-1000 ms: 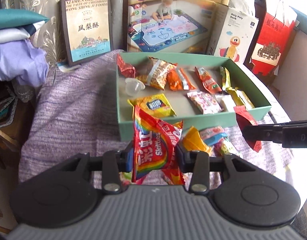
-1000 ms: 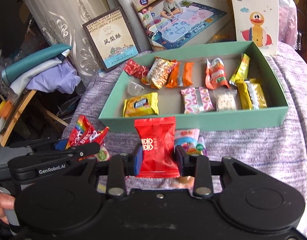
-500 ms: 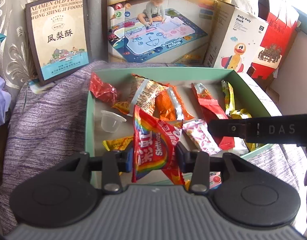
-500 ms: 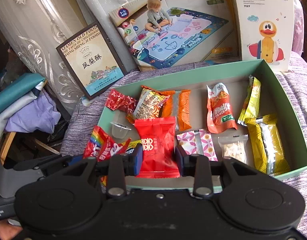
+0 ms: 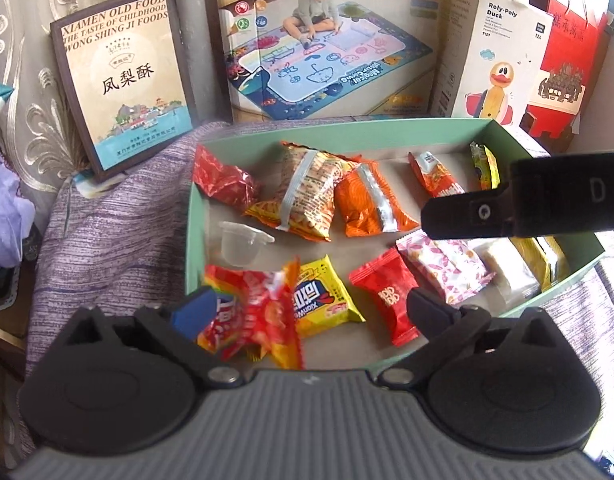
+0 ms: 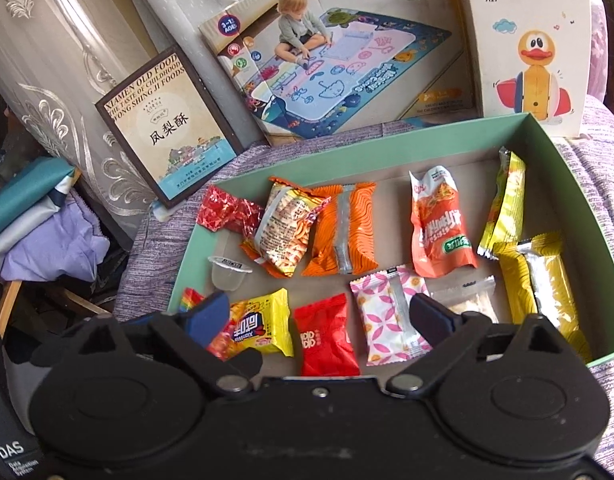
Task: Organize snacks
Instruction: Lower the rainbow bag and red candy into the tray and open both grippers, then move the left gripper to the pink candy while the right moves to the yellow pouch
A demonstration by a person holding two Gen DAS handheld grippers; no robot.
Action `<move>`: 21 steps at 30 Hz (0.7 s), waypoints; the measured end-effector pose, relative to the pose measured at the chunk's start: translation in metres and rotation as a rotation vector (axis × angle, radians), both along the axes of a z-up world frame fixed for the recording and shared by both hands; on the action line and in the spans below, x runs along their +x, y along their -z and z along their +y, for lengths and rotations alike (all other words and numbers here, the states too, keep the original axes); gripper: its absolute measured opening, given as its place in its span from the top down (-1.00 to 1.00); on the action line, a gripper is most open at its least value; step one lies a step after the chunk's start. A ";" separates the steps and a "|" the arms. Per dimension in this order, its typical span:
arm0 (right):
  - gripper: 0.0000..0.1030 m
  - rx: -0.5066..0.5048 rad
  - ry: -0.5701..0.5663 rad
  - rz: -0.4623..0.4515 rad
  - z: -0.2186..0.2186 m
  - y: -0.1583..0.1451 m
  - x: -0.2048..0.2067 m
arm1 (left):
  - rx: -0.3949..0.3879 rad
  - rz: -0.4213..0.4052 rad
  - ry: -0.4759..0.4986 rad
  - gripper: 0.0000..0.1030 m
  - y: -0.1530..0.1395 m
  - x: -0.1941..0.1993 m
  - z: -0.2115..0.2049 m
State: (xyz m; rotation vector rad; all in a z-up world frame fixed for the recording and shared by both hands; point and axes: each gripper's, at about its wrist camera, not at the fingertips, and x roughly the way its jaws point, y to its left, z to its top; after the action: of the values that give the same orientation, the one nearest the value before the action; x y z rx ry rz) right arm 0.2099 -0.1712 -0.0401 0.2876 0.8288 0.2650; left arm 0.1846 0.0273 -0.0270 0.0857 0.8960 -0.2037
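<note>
Both my tongs, left gripper (image 5: pixel 309 306) and right gripper (image 6: pixel 320 314), are released. The rainbow candy bag (image 5: pixel 249 316) (blurred) and red packet (image 6: pixel 327 336) lie in the green box's (image 6: pixel 391 140) near row

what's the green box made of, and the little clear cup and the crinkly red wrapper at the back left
Green box: looks like matte cardboard, with thin flat walls and a plain greyish floor. Clear cup: translucent moulded plastic, seemingly with a sealed film lid. Red wrapper: probably metallised foil film, crumpled and catching glints of light.
</note>
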 end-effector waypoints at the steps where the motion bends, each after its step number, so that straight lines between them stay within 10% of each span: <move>1: -1.00 -0.006 0.002 0.002 0.000 -0.001 -0.001 | -0.003 0.003 -0.003 -1.00 -0.001 -0.001 0.001; 21: -1.00 -0.006 -0.004 -0.015 -0.013 -0.025 -0.076 | -0.052 -0.028 -0.043 -1.00 -0.034 -0.061 0.018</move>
State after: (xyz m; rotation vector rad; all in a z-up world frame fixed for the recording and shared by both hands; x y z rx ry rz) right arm 0.1336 -0.1839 -0.0152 0.2778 0.8157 0.2677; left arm 0.1235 0.0454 0.0075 0.0212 0.8636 -0.1854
